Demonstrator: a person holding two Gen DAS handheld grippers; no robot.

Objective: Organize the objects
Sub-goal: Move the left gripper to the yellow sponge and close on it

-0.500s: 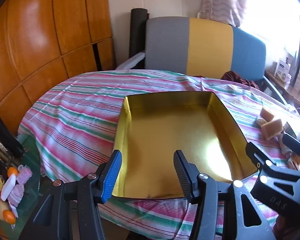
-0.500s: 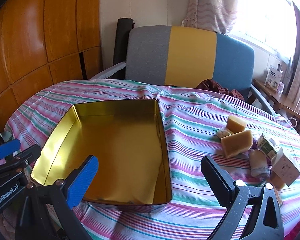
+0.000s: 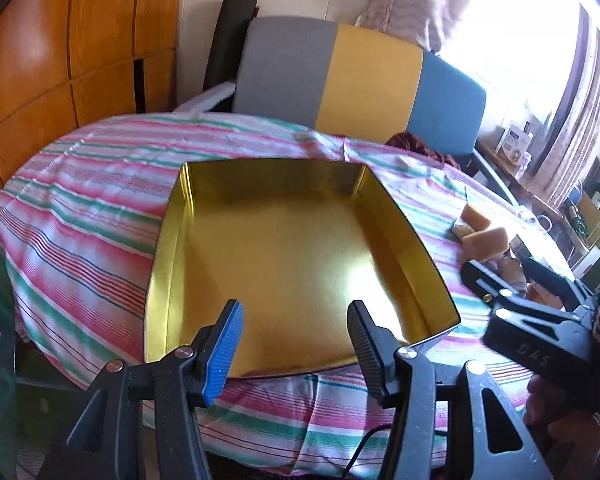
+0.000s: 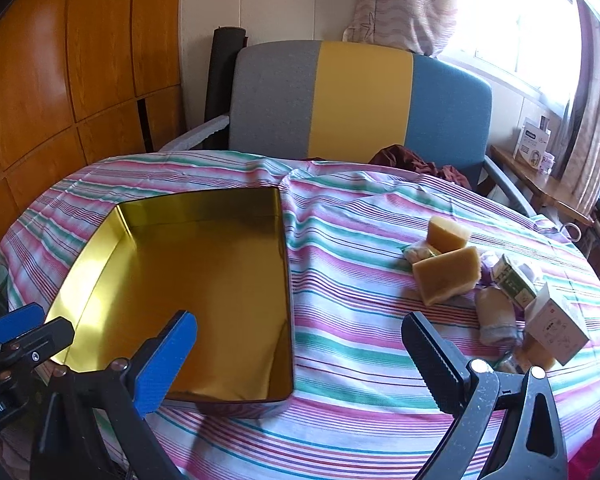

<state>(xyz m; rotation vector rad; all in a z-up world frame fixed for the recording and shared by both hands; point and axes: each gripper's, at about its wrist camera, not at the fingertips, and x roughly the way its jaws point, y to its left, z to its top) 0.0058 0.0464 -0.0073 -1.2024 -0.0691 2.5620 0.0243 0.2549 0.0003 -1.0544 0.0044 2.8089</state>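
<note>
My left gripper [image 3: 296, 344] has pushed in closer over the near edge of the gold tin [image 3: 292, 256] than half a second ago, and my right gripper [image 4: 300, 364] has swung toward the pile on the right. I read that as the approach to a first pick: the tin sits empty on the striped cloth [image 4: 360, 340], so no sorting is done yet.

Both claws are apart and hold nothing, the right one spread widest.

Counting from the right wrist view: 1 tin, 2 tan blocks [image 4: 446, 274], 1 green-printed carton [image 4: 514, 276], 1 white box [image 4: 556, 328] and 1 pale rolled bundle [image 4: 496, 316]. Smaller bits tucked among them I cannot count.
</note>
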